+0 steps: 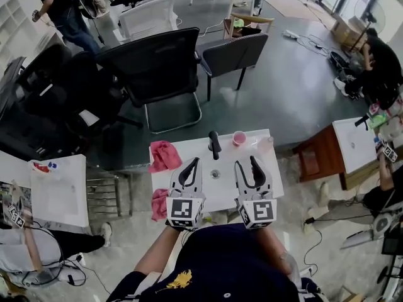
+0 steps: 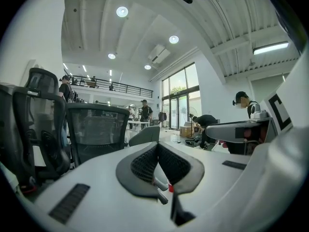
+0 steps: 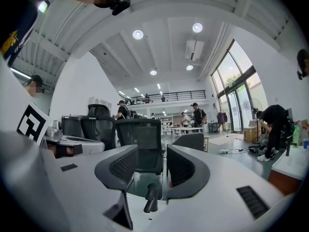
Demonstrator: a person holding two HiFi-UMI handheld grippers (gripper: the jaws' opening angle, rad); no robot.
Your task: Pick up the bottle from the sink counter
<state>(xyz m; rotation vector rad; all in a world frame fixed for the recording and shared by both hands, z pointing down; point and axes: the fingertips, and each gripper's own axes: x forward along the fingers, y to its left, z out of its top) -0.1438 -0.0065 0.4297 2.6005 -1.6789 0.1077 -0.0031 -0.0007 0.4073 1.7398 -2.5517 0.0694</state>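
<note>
Sink table (image 1: 189, 147): bottle (image 1: 265, 145) at far right corner. Right claw (image 1: 246, 161), barely parted, empty, should be widened first; left claw (image 1: 195, 160) shut.

Both grippers hovering side by side, pointing forward. Left gripper (image 1: 191, 163) showing jaws together at tips, empty. Right gripper (image 1: 247, 163) showing jaws slightly apart, nothing between. Left forearm (image 1: 157, 251) reaching forward.

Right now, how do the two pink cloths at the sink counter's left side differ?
Place: the far cloth lies across the far left edge of the counter; the near cloth sits at its near left corner, beside the left gripper.
Size: the far cloth shows larger than the near cloth, which the gripper may partly hide.
Both are pink and crumpled.
</note>
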